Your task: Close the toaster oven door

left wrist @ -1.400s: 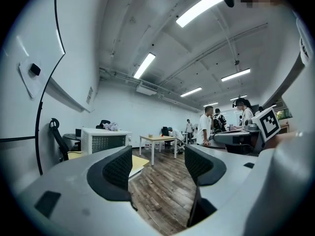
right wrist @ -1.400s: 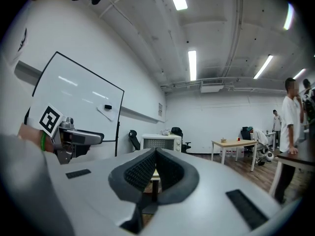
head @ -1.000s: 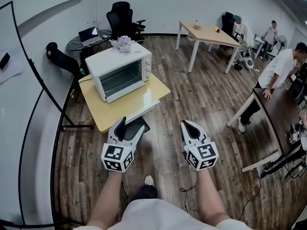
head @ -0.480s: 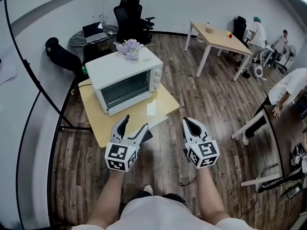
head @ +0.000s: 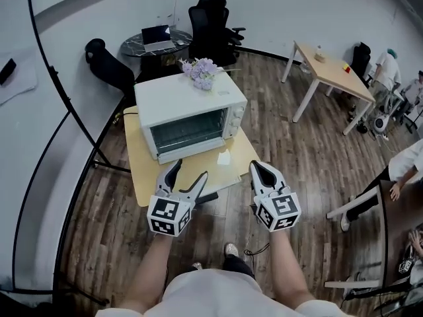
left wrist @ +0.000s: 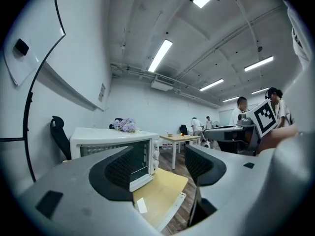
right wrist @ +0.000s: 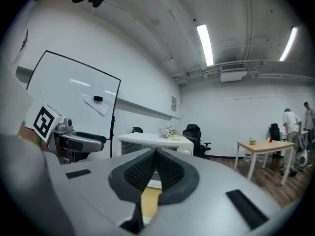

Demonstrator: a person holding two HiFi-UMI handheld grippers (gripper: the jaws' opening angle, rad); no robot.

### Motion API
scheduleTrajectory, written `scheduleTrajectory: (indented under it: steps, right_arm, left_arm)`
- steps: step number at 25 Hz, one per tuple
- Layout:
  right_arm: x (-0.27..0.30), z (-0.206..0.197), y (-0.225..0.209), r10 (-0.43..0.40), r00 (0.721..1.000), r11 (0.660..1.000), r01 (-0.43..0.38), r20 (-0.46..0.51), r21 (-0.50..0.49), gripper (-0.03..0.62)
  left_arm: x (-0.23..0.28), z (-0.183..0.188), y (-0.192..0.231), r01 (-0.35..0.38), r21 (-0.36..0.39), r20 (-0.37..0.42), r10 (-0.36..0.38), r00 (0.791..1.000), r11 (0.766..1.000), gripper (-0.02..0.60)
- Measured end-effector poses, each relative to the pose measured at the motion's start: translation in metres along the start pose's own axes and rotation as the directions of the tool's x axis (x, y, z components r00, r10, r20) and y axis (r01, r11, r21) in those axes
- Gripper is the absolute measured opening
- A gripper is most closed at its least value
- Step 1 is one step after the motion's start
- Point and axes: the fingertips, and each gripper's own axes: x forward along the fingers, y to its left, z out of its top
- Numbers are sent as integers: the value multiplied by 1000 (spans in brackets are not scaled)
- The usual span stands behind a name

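A white toaster oven (head: 192,104) stands on a small yellow table (head: 149,177) just ahead of me. Its glass door (head: 188,129) stands upright against the front, with the knobs (head: 232,119) at its right; I cannot tell whether it is fully latched. My left gripper (head: 188,173) is open and empty, hovering over the table's near edge. The right gripper (head: 258,170) is shut on nothing, just off the table's near right corner. In the left gripper view, that gripper (left wrist: 162,161) frames the oven (left wrist: 118,146). The right gripper (right wrist: 155,156) points at the oven (right wrist: 157,144).
A bunch of lilac flowers (head: 201,70) lies on the oven's top and a small paper slip (head: 223,157) on the table. Black office chairs (head: 211,22) and a round dark table with a laptop (head: 155,37) stand behind. A light wooden table (head: 330,71) and people are at the right.
The oven and its table have come closer and shifted right in the head view as I stepped towards them. Both grippers keep the same pose.
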Motion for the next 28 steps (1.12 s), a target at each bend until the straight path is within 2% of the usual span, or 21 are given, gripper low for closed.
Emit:
scheduleTrajectory:
  steps: [4,8,16,20,28]
  right_arm:
    - [30,1,-9,113,994,994,-113,12,-1,0]
    - [56,-1,-11,219,976,976,-219,18,1,0]
    - [74,-9,-1,378,926,926,-378,10,13,0]
    - [76,-17,-1,405,914,914,-405,-3,25,0]
    - [73,-26,3,401,916,916,-400,-20,35,0]
  left_arm:
    - [11,-2,6,-103,4,-9,103,995,995,311]
    - [18,-5,13,-206,2,-21,206,978,979,311]
    - [6,-9,19,-395,7,-43,395,918,919,311]
    - [1,-11,21,-441,5,-49,440,896,898,311]
    - [-7,-29,27,-471,-15,-78,468,880,882,311]
